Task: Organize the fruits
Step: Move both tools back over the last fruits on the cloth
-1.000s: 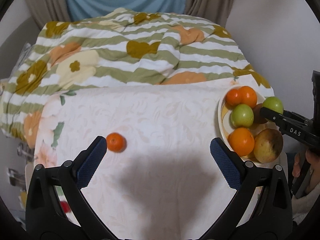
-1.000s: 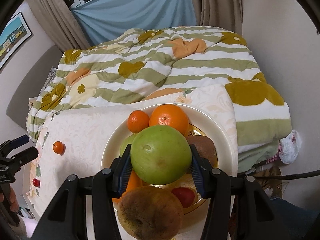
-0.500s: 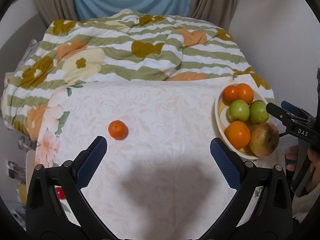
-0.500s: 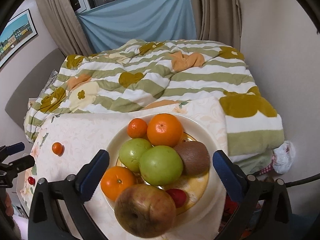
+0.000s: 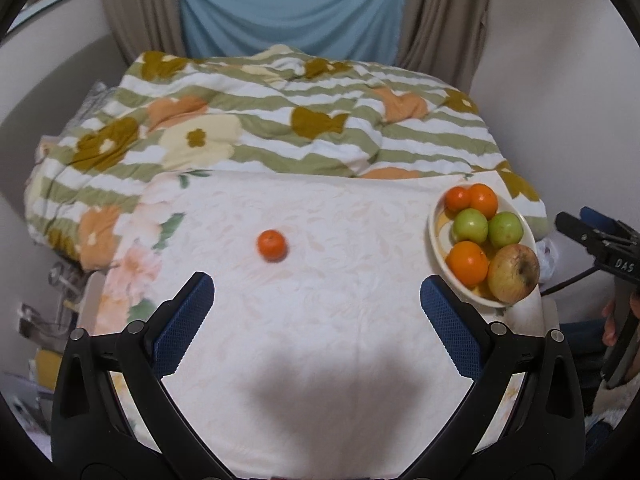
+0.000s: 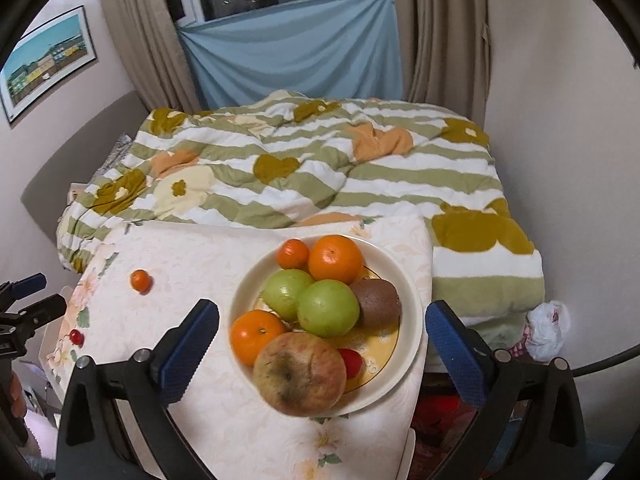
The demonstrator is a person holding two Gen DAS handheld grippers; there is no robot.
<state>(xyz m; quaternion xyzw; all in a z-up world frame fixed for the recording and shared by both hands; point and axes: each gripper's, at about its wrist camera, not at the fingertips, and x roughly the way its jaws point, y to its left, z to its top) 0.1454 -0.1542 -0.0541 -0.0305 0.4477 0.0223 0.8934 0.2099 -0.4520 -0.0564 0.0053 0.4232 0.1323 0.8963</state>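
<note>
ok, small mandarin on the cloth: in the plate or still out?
Out. The small mandarin lies alone on the white cloth, well left of the plate that holds the other fruit; neither gripper is touching it.

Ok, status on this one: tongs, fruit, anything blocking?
Left tongs open, empty. Right tongs open, empty, above plate. Small orange loose on tablecloth, cherry tomato near its edge. Path to orange unobstructed.

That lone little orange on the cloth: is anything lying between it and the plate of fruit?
No. In the left wrist view, only bare tablecloth lies between the small orange and the plate.
</note>
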